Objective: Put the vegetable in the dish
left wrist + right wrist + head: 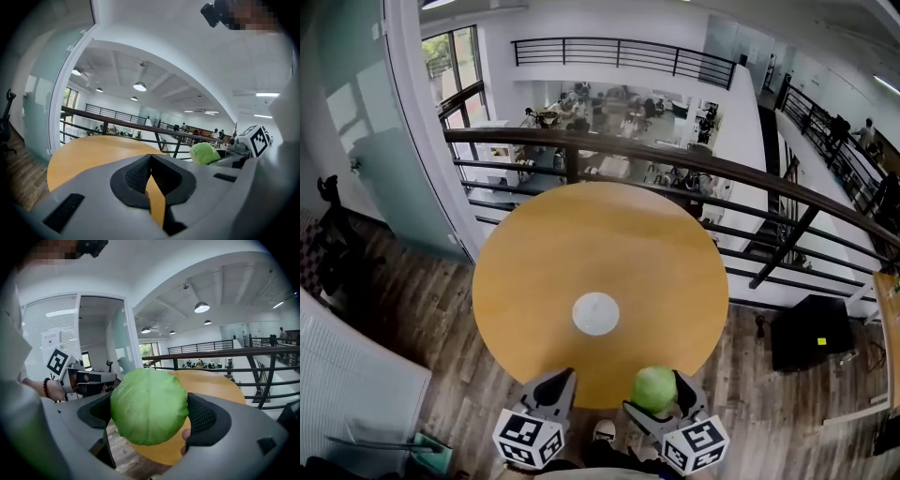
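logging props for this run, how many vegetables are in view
1. The green cabbage is gripped between the right gripper's jaws, over the near edge of the round table. None lies on the table top or the white dish; the left gripper is shut, empty.

Open-plan office mezzanine: dark railing point(675, 156), glass partition point(356, 141), desks point(609, 105) on the floor below.

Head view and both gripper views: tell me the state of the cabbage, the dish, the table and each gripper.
cabbage: whole, held in the air at the table's near edge.
dish: empty, flat at the table's middle.
table: round, bearing the dish.
right gripper: shut on the cabbage.
left gripper: jaw tips together, holding nothing.
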The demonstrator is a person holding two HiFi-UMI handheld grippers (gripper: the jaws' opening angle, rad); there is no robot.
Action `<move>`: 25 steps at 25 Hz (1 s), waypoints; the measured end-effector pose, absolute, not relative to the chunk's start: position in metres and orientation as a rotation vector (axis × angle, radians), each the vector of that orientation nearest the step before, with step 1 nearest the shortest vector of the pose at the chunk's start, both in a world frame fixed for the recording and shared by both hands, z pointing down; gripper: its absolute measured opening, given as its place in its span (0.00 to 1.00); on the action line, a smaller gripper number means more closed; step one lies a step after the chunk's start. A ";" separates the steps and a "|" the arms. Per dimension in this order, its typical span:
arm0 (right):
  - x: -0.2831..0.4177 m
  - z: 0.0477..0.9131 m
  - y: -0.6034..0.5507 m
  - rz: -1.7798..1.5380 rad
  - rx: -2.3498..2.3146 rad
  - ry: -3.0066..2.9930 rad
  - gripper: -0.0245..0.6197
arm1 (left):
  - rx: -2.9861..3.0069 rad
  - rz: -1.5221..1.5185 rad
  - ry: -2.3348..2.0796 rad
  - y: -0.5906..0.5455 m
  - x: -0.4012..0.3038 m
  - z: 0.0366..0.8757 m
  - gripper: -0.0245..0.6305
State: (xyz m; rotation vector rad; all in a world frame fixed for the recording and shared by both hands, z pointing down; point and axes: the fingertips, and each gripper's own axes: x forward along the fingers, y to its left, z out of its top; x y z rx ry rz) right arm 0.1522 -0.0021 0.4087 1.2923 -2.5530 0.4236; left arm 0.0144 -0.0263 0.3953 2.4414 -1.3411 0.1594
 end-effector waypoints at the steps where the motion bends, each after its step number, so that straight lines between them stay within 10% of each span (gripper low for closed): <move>1: 0.155 0.408 -0.010 0.423 1.287 -2.553 0.75 | 2.439 0.159 -1.348 -0.033 0.017 0.393 0.07; 25: 0.138 0.434 -0.102 0.477 1.276 -2.468 0.75 | 2.426 0.252 -1.277 -0.118 0.006 0.419 0.07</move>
